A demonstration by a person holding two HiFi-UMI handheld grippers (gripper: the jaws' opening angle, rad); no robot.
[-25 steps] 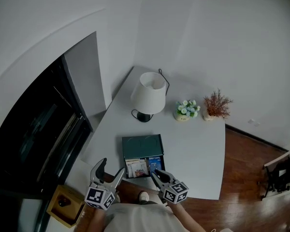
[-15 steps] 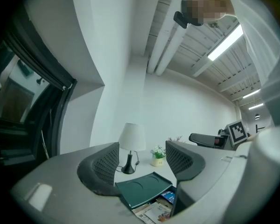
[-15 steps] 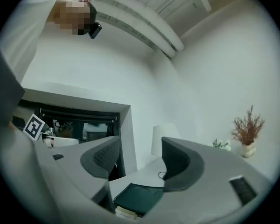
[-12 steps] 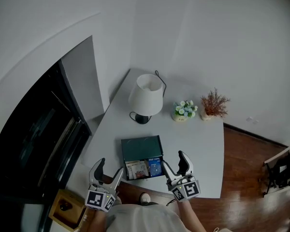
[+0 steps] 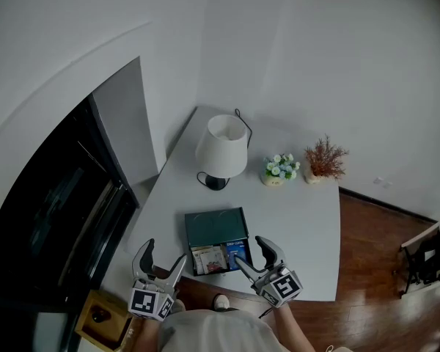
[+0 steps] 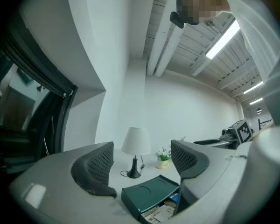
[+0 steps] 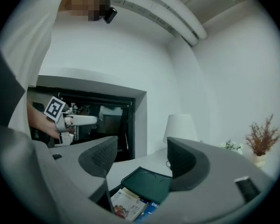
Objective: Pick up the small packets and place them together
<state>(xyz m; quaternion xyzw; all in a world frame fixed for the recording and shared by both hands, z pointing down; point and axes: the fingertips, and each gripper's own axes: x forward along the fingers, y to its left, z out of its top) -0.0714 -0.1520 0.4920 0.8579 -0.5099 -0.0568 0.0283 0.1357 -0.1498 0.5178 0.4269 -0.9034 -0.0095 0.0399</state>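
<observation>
Small packets (image 5: 208, 258) lie side by side at the near end of a dark green box (image 5: 215, 226), by the tabletop's (image 5: 301, 218) near edge. Left hand-held gripper (image 5: 163, 255): jaws wide, empty. Right hand-held gripper (image 5: 251, 251): jaws opening, nothing between them. Risk: a low pass could knock the packets off that edge.

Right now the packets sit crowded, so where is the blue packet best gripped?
Likely the blue packet's near edge, coming down from the person's side: the green box seems to cover its far end and the white packet crowds its left.
</observation>
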